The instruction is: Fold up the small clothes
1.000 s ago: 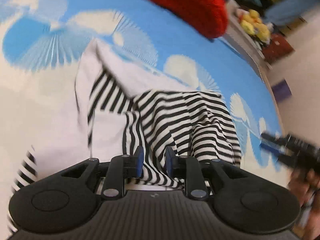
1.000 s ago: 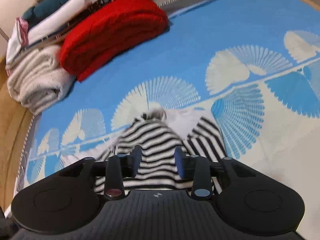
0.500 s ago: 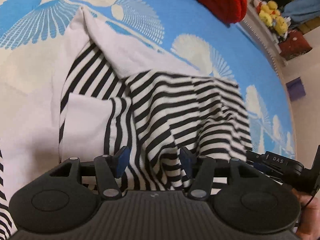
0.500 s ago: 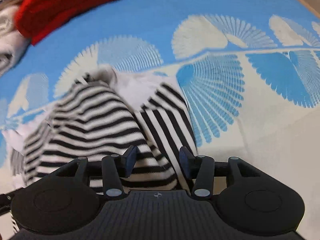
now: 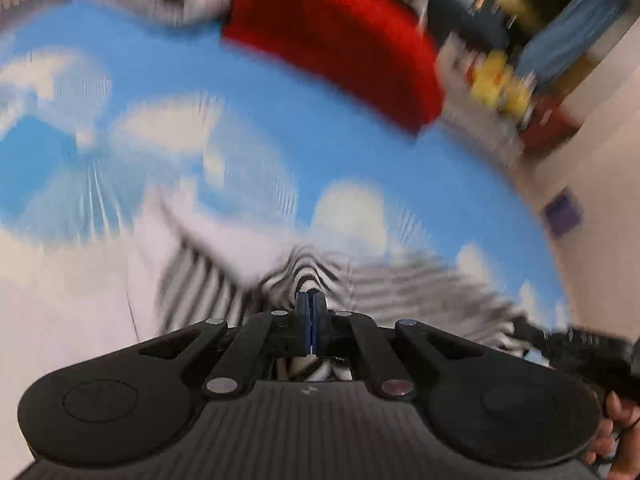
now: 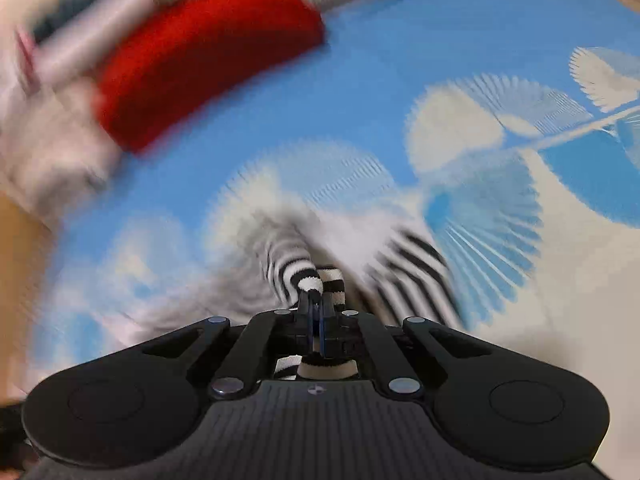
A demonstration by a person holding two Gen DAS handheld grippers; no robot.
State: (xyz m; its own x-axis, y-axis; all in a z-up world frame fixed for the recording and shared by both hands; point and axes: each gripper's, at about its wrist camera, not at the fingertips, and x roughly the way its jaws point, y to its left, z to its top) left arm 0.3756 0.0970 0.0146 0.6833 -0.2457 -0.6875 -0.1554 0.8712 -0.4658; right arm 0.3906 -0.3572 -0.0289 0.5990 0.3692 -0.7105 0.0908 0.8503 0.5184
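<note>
— Where's the striped garment [image 5: 308,276]?

— On the blue-and-white patterned cloth [image 5: 320,152], well on the near side of the red folded knit [image 5: 336,36]. Both views are blurred.

— And the grippers?

— The left gripper [image 5: 311,300] has its jaws pressed together, with striped fabric bunched right at the tips and under them; it looks pinched. The right gripper [image 6: 316,300] is clamped on a fold of the same garment [image 6: 304,272], which rises just past its tips.

— Anything else beside the red knit?

— Pale folded clothes [image 6: 60,152], touching it.
</note>
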